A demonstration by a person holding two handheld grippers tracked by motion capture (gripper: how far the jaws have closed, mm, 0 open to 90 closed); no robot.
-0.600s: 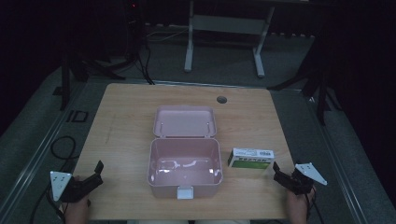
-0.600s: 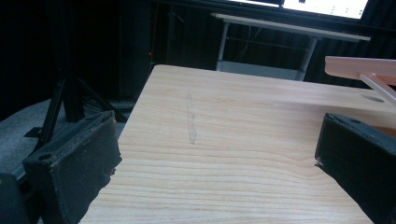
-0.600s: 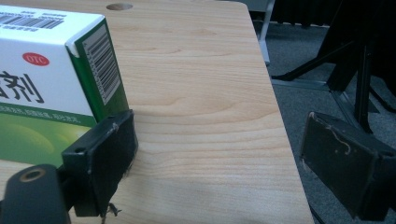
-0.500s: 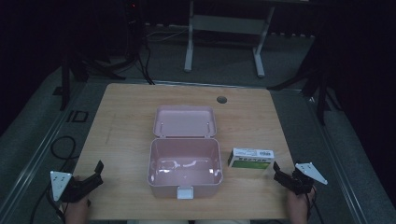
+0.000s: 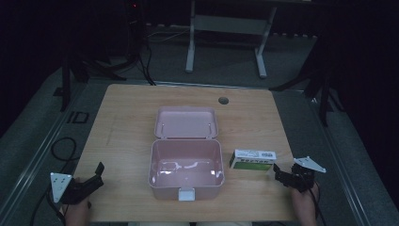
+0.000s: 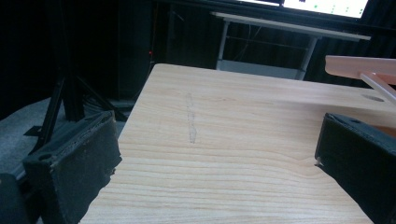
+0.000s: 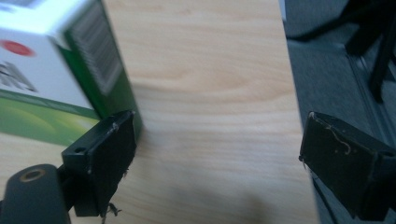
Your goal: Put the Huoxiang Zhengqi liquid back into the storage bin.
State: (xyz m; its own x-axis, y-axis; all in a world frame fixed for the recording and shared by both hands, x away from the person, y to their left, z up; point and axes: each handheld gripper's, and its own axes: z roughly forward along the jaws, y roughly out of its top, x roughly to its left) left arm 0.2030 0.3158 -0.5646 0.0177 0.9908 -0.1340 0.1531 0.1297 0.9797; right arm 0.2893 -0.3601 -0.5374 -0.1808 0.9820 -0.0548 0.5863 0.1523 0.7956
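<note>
Looks like the reach-in stage: the pink box [image 5: 186,169] sits lid-open mid-table, with the green-and-white carton [image 5: 252,159] just beside it at 3 o'clock. The right gripper [image 5: 281,175], jaws wide and empty, sits at the carton's 4 o'clock and needs to straddle it. The left gripper [image 5: 92,178] waits at 8 o'clock, wide open too.

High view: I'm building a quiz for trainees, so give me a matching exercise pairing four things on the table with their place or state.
Things:
1. pink box
2. green and white carton
3. left claw
4. round hole

Places or states:
A. near the table's far edge
B. open, over the table's near left corner
C. lying just right of the pink box
D. mid-table, lid folded back, nothing inside

Pairs: 1-D, 2-C, 3-B, 4-A
</note>
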